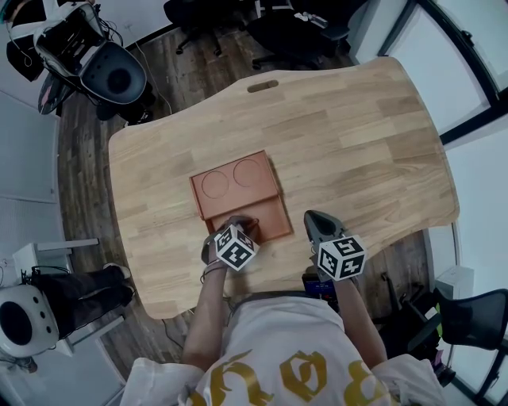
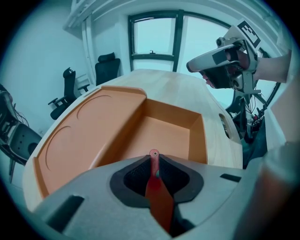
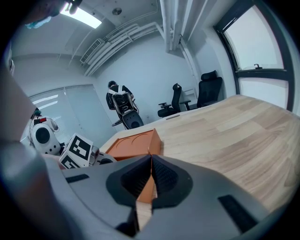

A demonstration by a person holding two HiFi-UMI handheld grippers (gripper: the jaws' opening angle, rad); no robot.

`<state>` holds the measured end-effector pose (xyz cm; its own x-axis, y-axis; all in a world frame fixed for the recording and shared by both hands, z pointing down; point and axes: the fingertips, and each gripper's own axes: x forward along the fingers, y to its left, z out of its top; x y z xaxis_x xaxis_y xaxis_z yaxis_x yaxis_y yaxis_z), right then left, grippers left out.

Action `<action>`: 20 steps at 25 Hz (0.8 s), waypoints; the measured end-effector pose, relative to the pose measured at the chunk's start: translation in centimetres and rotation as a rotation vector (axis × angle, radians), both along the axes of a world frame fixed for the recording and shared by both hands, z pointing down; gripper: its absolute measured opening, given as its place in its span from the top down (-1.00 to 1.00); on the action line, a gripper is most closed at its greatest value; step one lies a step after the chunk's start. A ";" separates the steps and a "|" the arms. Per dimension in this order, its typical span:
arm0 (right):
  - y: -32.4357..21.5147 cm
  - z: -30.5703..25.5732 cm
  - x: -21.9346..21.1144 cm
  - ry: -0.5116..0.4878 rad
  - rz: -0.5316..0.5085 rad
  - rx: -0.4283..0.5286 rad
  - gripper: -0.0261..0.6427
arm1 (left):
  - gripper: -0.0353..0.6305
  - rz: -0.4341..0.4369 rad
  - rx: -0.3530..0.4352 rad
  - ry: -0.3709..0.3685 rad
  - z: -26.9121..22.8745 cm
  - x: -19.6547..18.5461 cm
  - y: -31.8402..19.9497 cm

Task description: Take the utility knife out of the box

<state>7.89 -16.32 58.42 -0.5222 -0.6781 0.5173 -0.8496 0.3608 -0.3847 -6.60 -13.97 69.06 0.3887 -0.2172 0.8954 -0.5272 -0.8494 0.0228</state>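
An orange box lies on the wooden table; its far half is a lid with two round recesses, its near half an open compartment that looks empty. My left gripper is over the box's near edge, shut on a red utility knife. The knife sticks out between the jaws, above the compartment. My right gripper hovers just right of the box with its jaws closed and nothing held. It also shows in the left gripper view, raised above the table.
Office chairs stand beyond the table's far edge, and a robot-like device at the far left. Another white device sits at my near left. Bare wood stretches to the right of the box. Windows lie ahead.
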 end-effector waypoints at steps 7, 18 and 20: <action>0.4 -0.7 -0.4 -0.001 -0.009 0.019 0.89 | 0.72 -0.051 0.078 0.071 -2.4 0.4 -0.8; 1.7 -2.4 -1.2 0.004 -0.015 0.060 0.89 | 0.72 -0.257 0.133 0.318 -6.9 0.9 -1.3; 1.9 -2.8 -1.3 0.008 -0.015 0.072 0.89 | 0.72 -0.303 0.160 0.368 -8.4 0.6 -1.4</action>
<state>6.58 -14.44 55.65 -0.5283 -0.7059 0.4719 -0.8471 0.3999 -0.3501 -6.00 -15.40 60.68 0.5707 -0.4925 0.6571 -0.7321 -0.6676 0.1354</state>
